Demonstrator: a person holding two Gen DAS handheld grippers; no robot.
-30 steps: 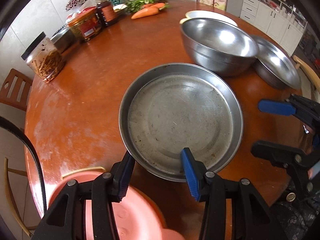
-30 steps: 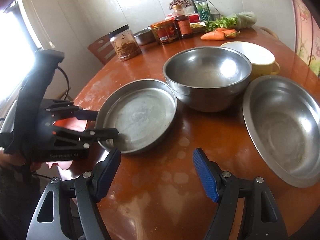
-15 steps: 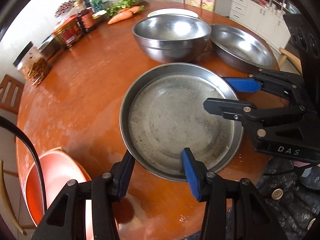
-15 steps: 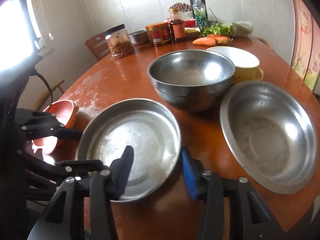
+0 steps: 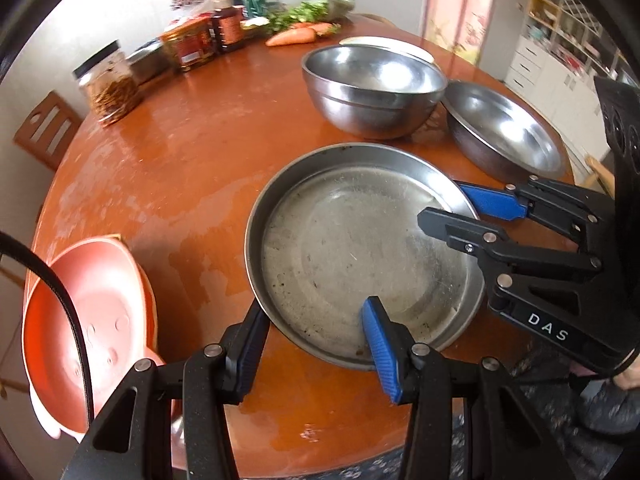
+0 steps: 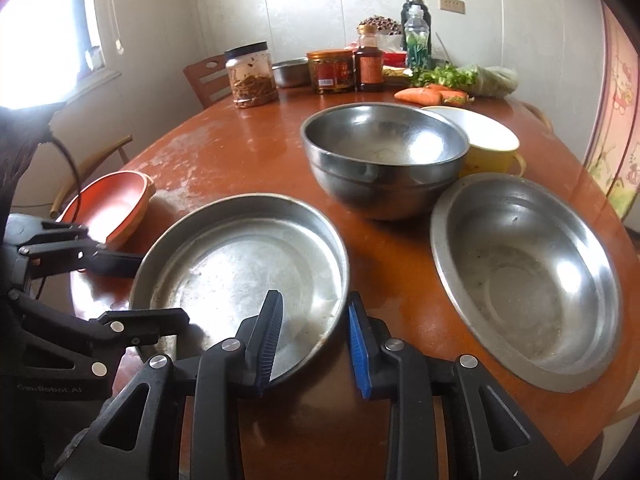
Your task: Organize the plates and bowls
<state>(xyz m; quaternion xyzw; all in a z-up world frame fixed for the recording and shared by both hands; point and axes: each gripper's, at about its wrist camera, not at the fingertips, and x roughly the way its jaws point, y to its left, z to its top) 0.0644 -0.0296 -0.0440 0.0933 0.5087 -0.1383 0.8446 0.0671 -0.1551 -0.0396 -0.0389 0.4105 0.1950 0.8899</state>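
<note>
Upper middle of the frame, on the brown desk [image 6: 256, 144]: a black-lidded jar [image 6: 250, 76], sauce bottle [image 6: 369, 64], carrots [image 6: 420, 95]; wooden chair [image 6: 206, 80] behind.

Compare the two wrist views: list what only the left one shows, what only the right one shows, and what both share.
Left only: white cabinets behind the table.
Right only: the yellow mug in full and a bright window.
Both: the flat steel pan, with the left gripper and right gripper each straddling its rim, jaws open, plus the deep steel bowl, wide steel basin and orange bowl.
</note>
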